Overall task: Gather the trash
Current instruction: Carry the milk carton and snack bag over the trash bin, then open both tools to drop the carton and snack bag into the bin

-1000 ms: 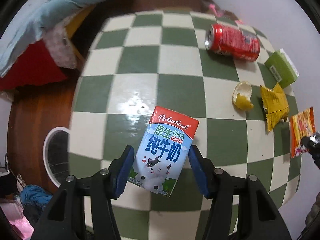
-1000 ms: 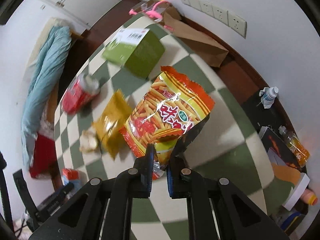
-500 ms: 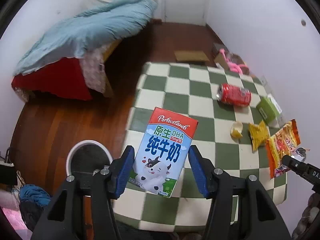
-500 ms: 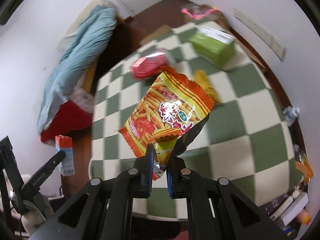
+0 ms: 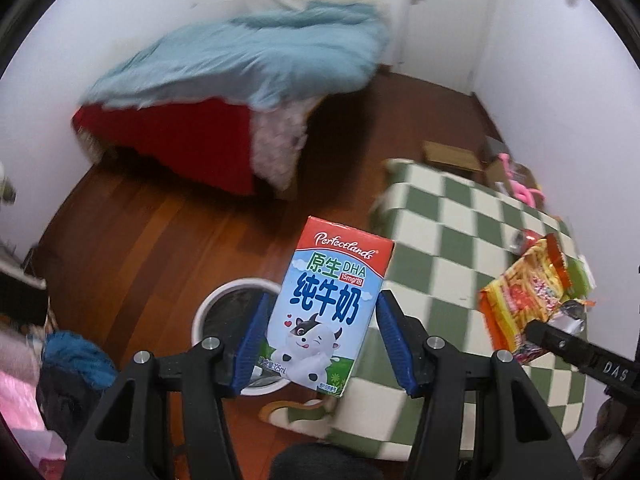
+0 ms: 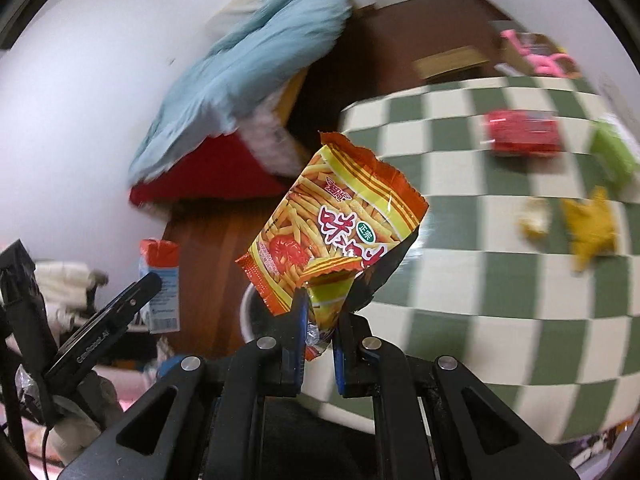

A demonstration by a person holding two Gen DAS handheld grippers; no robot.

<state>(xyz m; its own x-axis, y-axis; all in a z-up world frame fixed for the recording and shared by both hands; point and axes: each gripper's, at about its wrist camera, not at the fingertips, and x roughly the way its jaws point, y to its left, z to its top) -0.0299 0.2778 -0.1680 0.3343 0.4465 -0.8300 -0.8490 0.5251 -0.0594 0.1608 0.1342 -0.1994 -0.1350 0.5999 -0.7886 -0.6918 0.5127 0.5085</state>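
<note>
My left gripper [image 5: 320, 344] is shut on a blue and red milk carton [image 5: 328, 304], held in the air over a white round bin [image 5: 208, 308] on the wooden floor. My right gripper [image 6: 320, 320] is shut on an orange snack bag [image 6: 332, 224], held beside the table's edge. The bin's rim [image 6: 246, 312] shows just behind the bag. The carton [image 6: 160, 280] and the left gripper also show at the left of the right wrist view. The snack bag [image 5: 524, 296] shows at the right of the left wrist view.
A green and white checkered table [image 6: 460, 184] holds a red can [image 6: 524, 132], a green box [image 6: 612, 156], a yellow wrapper [image 6: 592, 228] and a pale scrap [image 6: 534, 220]. A bed with a blue quilt [image 5: 248, 60] stands behind. Clothes [image 5: 72, 360] lie on the floor at left.
Both grippers have swung left, away from the table and toward the white bin, each still holding its item. The bin is now right under the carton.
</note>
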